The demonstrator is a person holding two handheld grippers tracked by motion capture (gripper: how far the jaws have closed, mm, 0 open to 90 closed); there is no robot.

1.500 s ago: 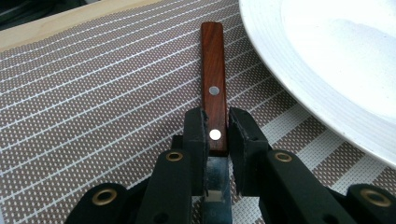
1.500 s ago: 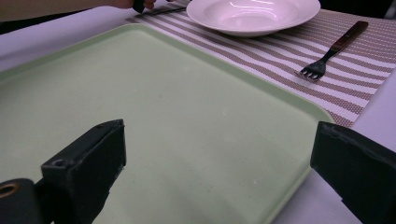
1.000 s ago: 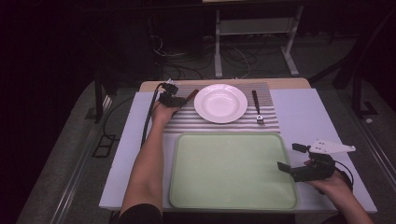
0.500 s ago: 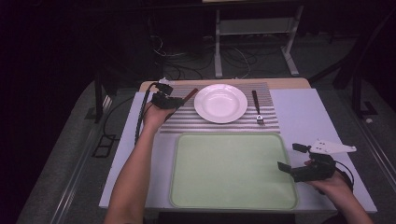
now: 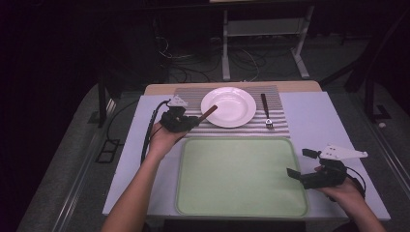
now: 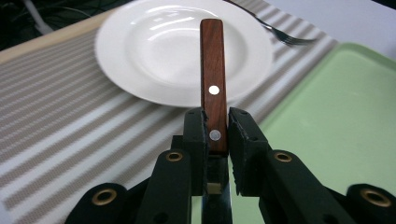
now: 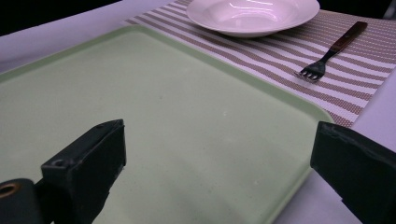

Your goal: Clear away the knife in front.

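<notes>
Left gripper view: we are clamping left gripper (image 6: 217,128) on knife (image 6: 213,70) handle above placemat (image 6: 70,112) left edge; lowering level onto tray (image 5: 241,176) seems best; right gripper (image 5: 302,166) jaws standing apart.

Dim room, grey floor (image 5: 72,159), white metal frame (image 5: 261,34) behind the table (image 5: 329,116).

White plate (image 5: 228,106), striped brown-and-white placemat (image 5: 278,126), pale green tray (image 5: 241,176), reddish-brown knife handle (image 6: 213,84).
</notes>
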